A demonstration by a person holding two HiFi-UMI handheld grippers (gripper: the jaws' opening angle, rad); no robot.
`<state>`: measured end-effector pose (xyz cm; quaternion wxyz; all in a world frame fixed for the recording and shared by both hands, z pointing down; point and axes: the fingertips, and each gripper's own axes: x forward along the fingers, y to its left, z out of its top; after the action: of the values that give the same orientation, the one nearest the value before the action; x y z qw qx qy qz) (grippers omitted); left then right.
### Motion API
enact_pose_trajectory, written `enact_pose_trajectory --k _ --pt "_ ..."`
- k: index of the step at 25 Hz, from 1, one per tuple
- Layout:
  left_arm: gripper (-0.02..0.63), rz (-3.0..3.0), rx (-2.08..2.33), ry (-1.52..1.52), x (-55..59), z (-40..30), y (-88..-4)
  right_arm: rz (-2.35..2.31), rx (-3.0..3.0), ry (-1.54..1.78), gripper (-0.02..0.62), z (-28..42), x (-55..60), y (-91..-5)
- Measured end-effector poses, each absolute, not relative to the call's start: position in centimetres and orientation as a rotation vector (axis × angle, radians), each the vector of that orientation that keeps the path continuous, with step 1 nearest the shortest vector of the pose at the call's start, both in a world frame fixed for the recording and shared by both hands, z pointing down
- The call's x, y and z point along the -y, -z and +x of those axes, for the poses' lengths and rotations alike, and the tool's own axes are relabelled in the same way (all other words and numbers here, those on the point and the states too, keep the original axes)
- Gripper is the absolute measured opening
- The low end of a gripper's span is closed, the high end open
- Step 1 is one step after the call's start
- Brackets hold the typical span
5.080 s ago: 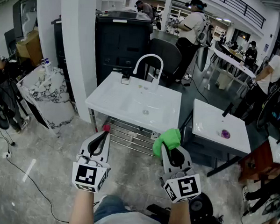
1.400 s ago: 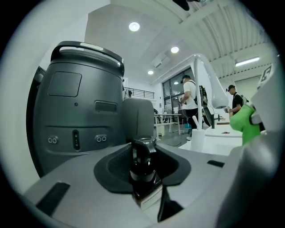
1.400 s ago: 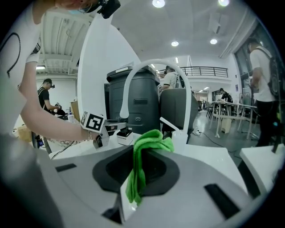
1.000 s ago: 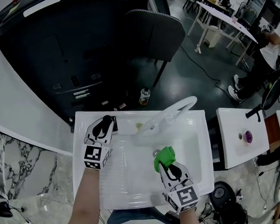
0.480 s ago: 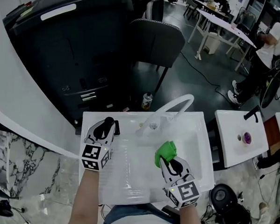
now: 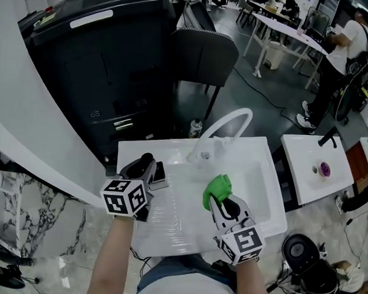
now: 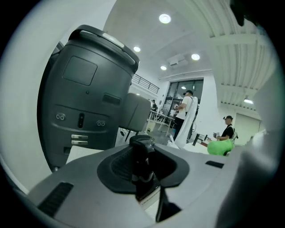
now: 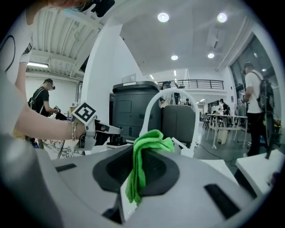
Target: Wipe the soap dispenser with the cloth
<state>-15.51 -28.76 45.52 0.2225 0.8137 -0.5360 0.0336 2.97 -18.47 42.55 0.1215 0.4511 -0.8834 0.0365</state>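
Over the white sink (image 6: 255, 196), your left gripper (image 6: 145, 163) clamps the black dispenser (image 7: 141, 160) near the back-left corner, and your right gripper (image 6: 221, 202) pinches the green cloth (image 6: 217, 189). Wiping seems not yet begun; next, press cloth onto dispenser.

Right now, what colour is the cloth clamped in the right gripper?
The cloth is bright green, plain with no pattern; the right gripper view shows it best.

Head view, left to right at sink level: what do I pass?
left gripper gripping the soap dispenser → green cloth → small white basin
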Motion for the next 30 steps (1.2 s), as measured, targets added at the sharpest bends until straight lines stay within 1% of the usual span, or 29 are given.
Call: enact_pose_trajectory --k 8,19,30 --pt "0.095 2.068 1.333 -0.026 25.8 -14.5 -46.3 1.273 2.595 -0.082 0.049 0.8 16.3 -42.6" --pt "0.097 1.945 1.339 0.027 24.1 -11.0 -45.7 1.071 2.690 0.013 0.049 -1.5 16.9 -41.0" --pt "0.097 1.914 1.363 0.076 22.7 -9.0 -44.3 0.845 2.674 -0.030 0.049 -3.3 16.1 -43.8"
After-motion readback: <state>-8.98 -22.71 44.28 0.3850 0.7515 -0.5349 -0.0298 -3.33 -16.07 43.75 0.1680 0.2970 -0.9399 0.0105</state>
